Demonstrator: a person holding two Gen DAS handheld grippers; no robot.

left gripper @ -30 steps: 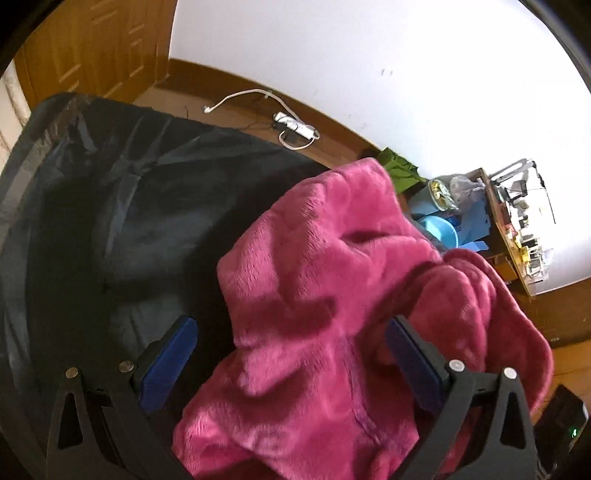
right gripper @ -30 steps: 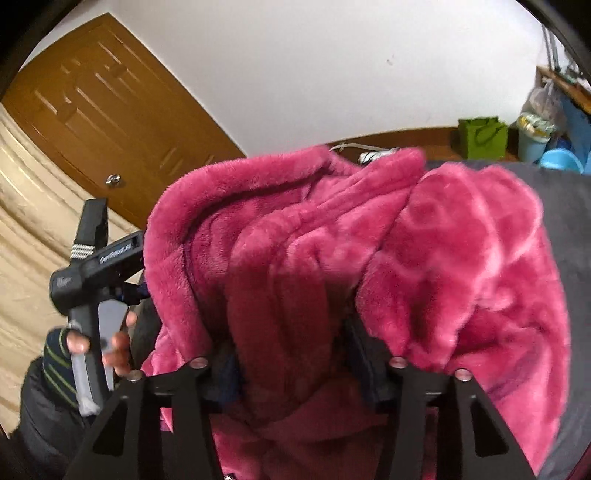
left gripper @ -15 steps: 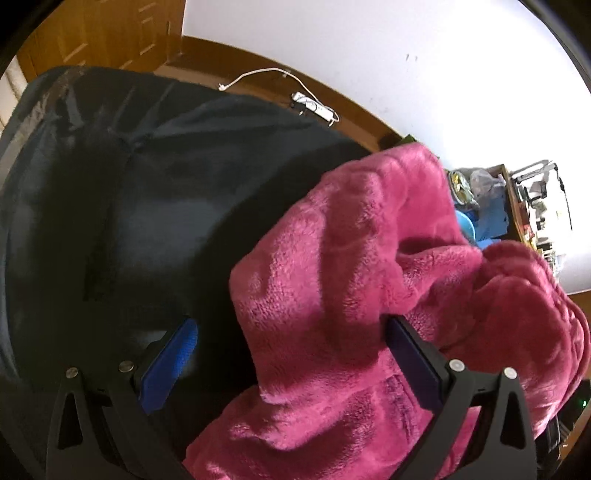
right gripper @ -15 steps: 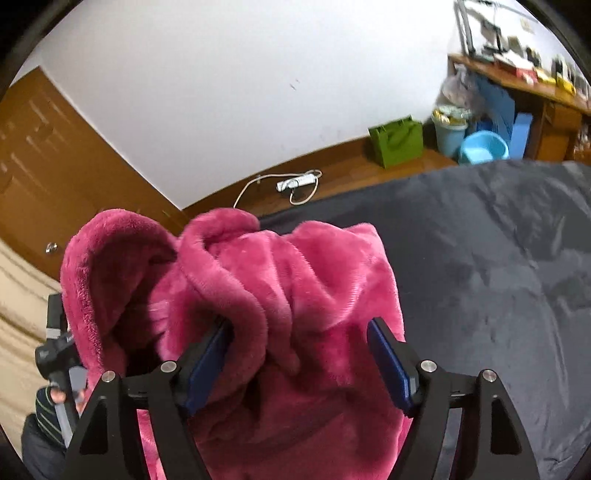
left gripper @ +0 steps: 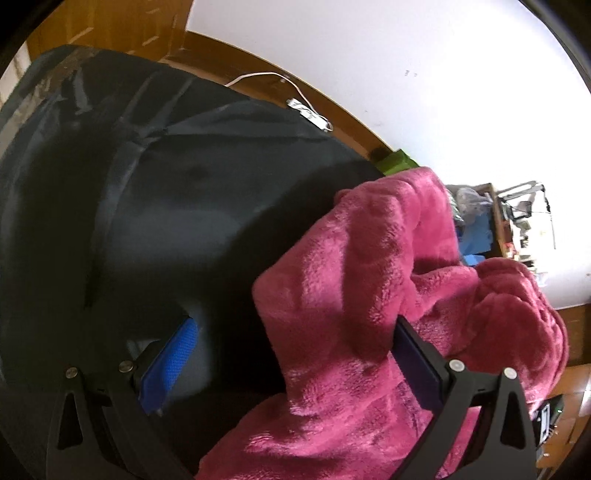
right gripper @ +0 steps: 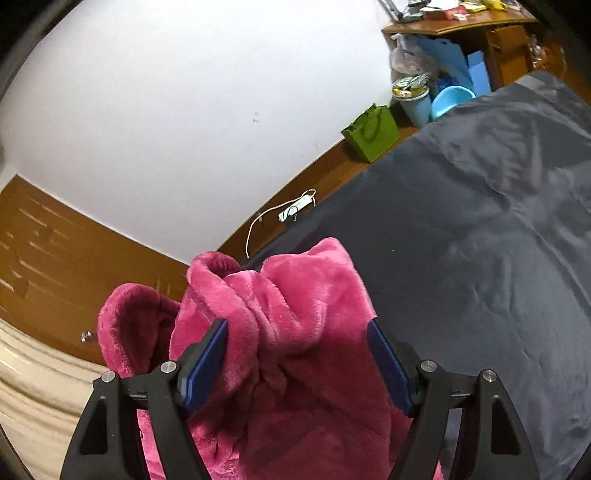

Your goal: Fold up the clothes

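Under you lies a bed spread with a dark grey sheet [right gripper: 480, 229], running up to a white wall [right gripper: 166, 110] with a brown wooden skirting. The pink fleece garment [right gripper: 295, 314] is bunched at the near edge of that sheet, draped over and between your two tools; a second ago it filled nearly the whole right wrist view, and now it sits low, with much more bare sheet showing beyond it.

Your right gripper [right gripper: 297, 365] has its jaws parted wide, with a thick fold of the fleece lying between the blue pads and brushing both. A second ago those pads were buried in the cloth; half a second ago they already stood apart, as they do now.

Your left gripper [left gripper: 291, 363] is also spread wide. Its right pad presses against the fleece [left gripper: 369, 295], while its left pad hangs over dark sheet [left gripper: 166, 184], apart from the cloth. In that view the garment has slid toward the right side since the earliest frame.

Farther out, on the floor by the wall, lie a white power strip [right gripper: 295, 206] with its cord, a green bag [right gripper: 371, 131] and a blue basin [right gripper: 450, 101] beside a cluttered wooden desk [right gripper: 480, 33].
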